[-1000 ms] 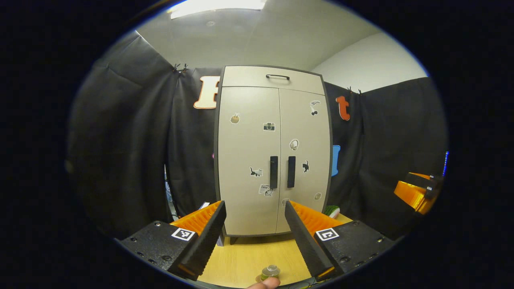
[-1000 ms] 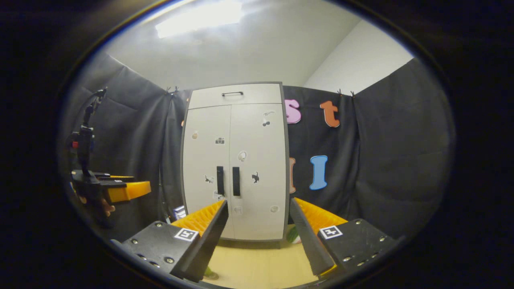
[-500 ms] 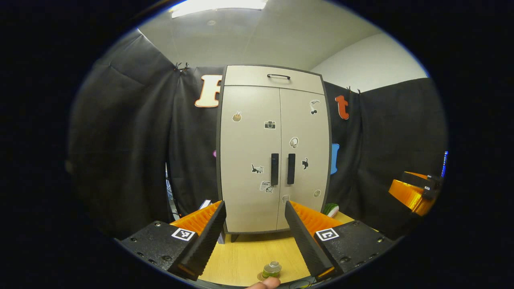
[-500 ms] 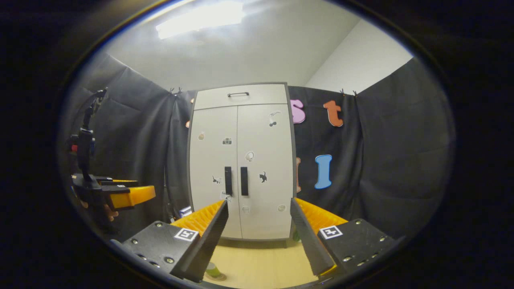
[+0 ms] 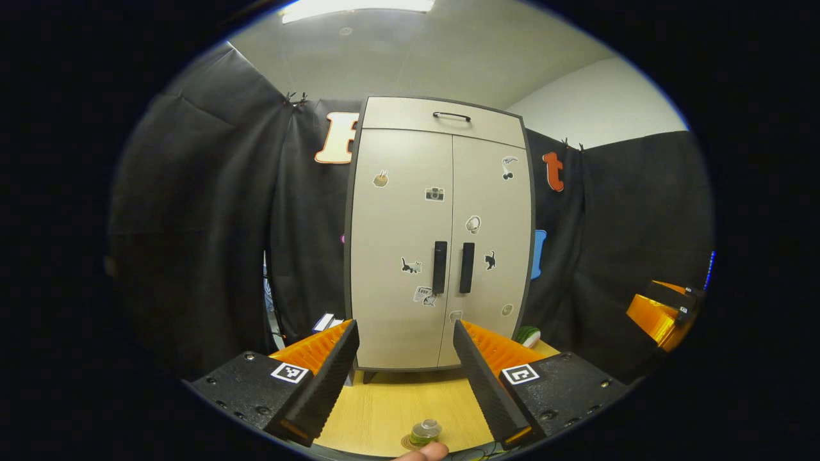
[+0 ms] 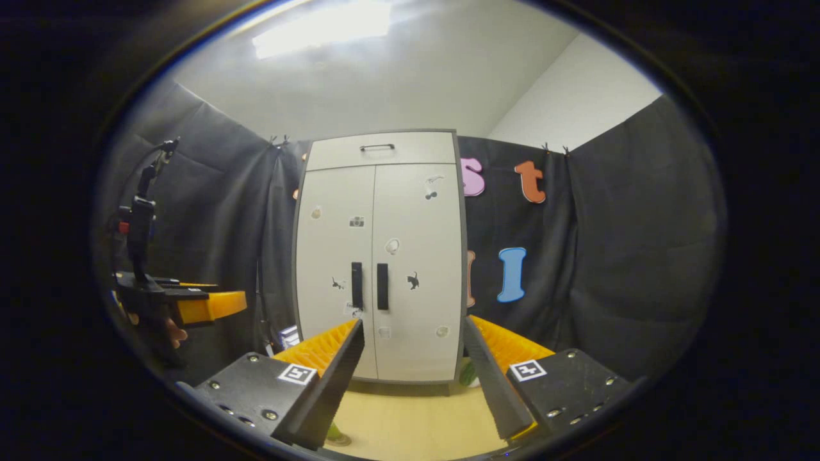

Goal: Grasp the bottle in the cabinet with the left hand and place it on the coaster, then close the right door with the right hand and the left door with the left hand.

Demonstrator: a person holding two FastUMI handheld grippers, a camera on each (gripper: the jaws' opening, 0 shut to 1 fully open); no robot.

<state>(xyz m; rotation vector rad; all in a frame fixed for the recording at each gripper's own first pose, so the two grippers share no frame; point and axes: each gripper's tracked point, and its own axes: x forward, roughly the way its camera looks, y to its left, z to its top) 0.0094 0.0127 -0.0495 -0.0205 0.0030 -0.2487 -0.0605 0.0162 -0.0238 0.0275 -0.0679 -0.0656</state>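
Note:
A beige cabinet (image 5: 439,243) (image 6: 381,256) stands at the back of the wooden table with both doors closed and two dark handles (image 5: 452,267) side by side. A small bottle (image 5: 424,433) with a clear cap stands on a round coaster at the table's near edge, and a fingertip (image 5: 421,453) shows just below it. My left gripper (image 5: 403,384) is open and holds nothing, well back from the cabinet. My right gripper (image 6: 413,384) is open and holds nothing too. The bottle's base (image 6: 334,435) peeks out beside the right gripper's left finger.
The right gripper's body (image 5: 663,310) hangs at the far right of the left gripper view. The left gripper, held by a hand (image 6: 170,307), sits at the left of the right gripper view. A green-and-white object (image 5: 528,335) lies by the cabinet's right foot. Small boxes (image 5: 327,321) sit left of the cabinet.
Both grippers have drifted slightly, so the cabinet shifts a little in each view. Doors stay closed and the bottle stays on the coaster.

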